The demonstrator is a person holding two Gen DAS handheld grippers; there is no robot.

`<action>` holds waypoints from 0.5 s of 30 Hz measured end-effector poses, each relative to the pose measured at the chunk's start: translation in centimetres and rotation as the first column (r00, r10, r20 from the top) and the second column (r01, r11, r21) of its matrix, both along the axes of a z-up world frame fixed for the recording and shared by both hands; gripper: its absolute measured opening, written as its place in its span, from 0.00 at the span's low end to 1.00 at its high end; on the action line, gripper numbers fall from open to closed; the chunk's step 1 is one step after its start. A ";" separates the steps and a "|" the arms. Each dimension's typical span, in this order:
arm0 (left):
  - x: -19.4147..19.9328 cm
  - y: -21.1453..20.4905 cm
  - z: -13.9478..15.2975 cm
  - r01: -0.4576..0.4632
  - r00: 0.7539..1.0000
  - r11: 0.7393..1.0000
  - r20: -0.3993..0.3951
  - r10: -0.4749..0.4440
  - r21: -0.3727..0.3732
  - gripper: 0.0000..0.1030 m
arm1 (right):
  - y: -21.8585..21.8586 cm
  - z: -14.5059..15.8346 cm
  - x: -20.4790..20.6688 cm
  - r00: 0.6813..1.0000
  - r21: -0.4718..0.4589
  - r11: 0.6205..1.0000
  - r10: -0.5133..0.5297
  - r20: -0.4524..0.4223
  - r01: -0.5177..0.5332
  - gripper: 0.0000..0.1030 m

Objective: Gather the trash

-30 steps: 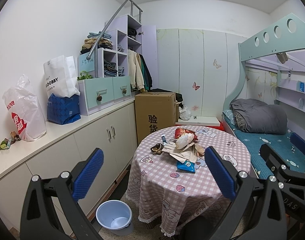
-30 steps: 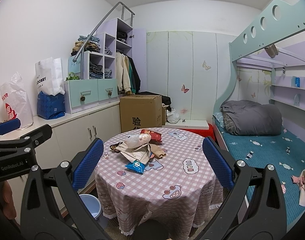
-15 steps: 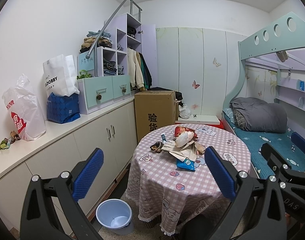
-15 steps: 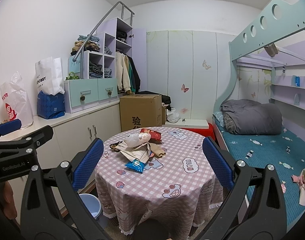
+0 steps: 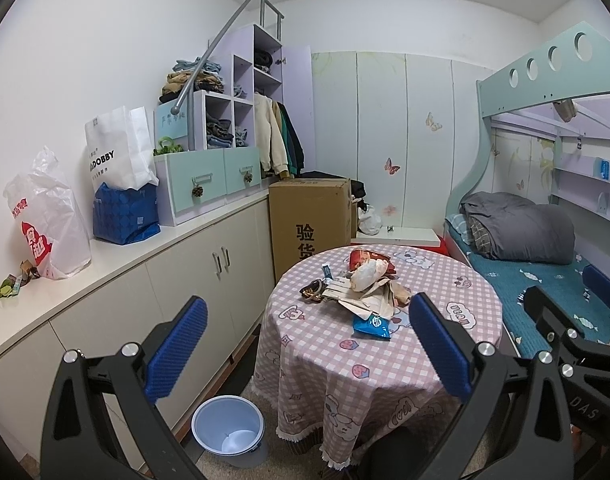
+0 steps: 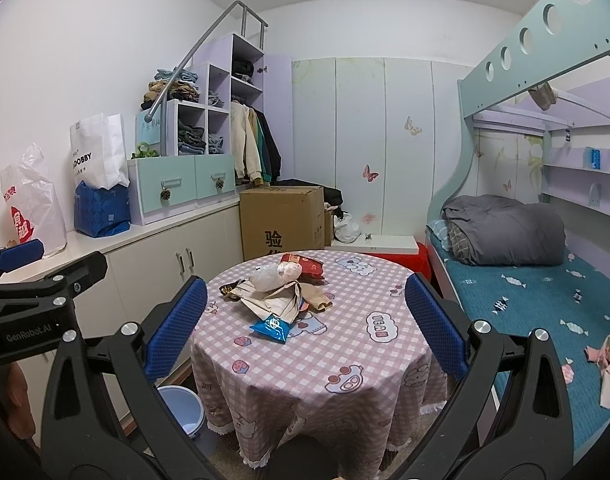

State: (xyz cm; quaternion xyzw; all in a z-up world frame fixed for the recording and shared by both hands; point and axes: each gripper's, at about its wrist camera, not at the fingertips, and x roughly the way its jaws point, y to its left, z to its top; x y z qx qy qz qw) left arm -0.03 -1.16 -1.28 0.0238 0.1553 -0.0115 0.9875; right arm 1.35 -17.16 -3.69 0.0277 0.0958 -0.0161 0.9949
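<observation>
Both grippers, left gripper (image 5: 305,334) and right gripper (image 6: 305,328), hang wide apart and empty. Trash pile (image 6: 283,290) sits mid-table (image 6: 385,364), bin (image 5: 229,430) at seven o'clock below. Wrappers look light, crinkly and slippery; pinch the blue packet (image 6: 273,326) by its edge.

Round table (image 5: 457,356) under a pink checked cloth, carrying a heap of trash (image 5: 365,288) near its middle, toward the far edge: red snack bag (image 5: 365,258), clear plastic bag (image 5: 367,274), crumpled paper (image 5: 369,300), dark wrapper (image 5: 313,290) at the left of the heap, blue packet (image 5: 372,326) nearest the front edge. On the floor, just left of the table, a light blue bin (image 5: 229,432). Along the right, a bed (image 6: 537,304) bearing a grey rolled duvet (image 6: 505,230).
</observation>
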 end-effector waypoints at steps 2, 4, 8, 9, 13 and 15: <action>0.1 0.0 -0.3 0.000 1.000 1.000 -0.004 0.000 0.002 0.96 | 0.0 -0.3 0.2 1.000 0.003 1.000 0.002 -0.006 -0.002 0.94; 0.3 -0.1 -0.5 0.000 1.000 1.000 -0.009 0.000 0.004 0.96 | -0.1 -0.6 0.3 1.000 0.006 1.000 0.003 -0.010 -0.003 0.94; 0.7 0.0 -0.6 -0.002 1.000 1.000 -0.020 0.002 0.007 0.96 | -0.1 -0.8 0.4 1.000 0.009 1.000 0.004 -0.012 -0.004 0.94; 0.7 0.1 -0.6 -0.002 1.000 1.000 -0.022 0.002 0.008 0.96 | -0.1 -0.9 0.5 1.000 0.010 1.000 0.005 -0.015 -0.005 0.94; 1.3 0.1 -0.7 -0.005 0.999 1.000 -0.035 0.005 0.012 0.96 | -0.1 -1.3 1.1 1.000 0.015 1.000 0.008 -0.027 -0.007 0.94; 1.5 0.1 -0.8 -0.007 0.999 1.000 -0.041 0.008 0.014 0.96 | -0.2 -1.5 1.3 0.999 0.021 1.000 0.014 -0.030 -0.013 0.94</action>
